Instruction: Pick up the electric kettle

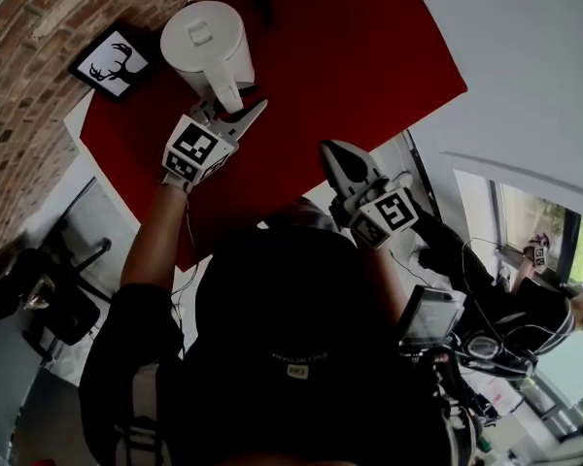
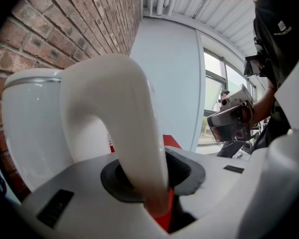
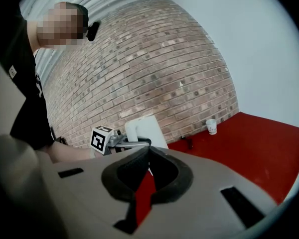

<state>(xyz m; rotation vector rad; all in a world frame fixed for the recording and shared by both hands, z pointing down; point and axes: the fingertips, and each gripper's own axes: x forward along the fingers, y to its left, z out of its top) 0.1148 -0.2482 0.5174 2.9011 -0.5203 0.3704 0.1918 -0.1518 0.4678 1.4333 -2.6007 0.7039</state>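
Note:
A white electric kettle (image 1: 206, 42) stands at the far left of the red table top (image 1: 350, 56), close to the brick wall. My left gripper (image 1: 235, 110) is shut on its curved white handle (image 2: 124, 128), which fills the space between the jaws in the left gripper view, the kettle body (image 2: 30, 123) just behind it. Whether the kettle's base touches the table is hidden. My right gripper (image 1: 342, 163) hovers by the table's near edge, shut with nothing in it; in its own view the right gripper (image 3: 148, 156) looks towards the kettle (image 3: 142, 128).
A framed deer picture (image 1: 114, 63) leans on the brick wall (image 1: 29, 17) left of the kettle. A paper cup (image 3: 211, 126) stands at the table's far edge. A dark chair (image 1: 58, 299) is on the floor at the left, equipment (image 1: 486, 348) at the right.

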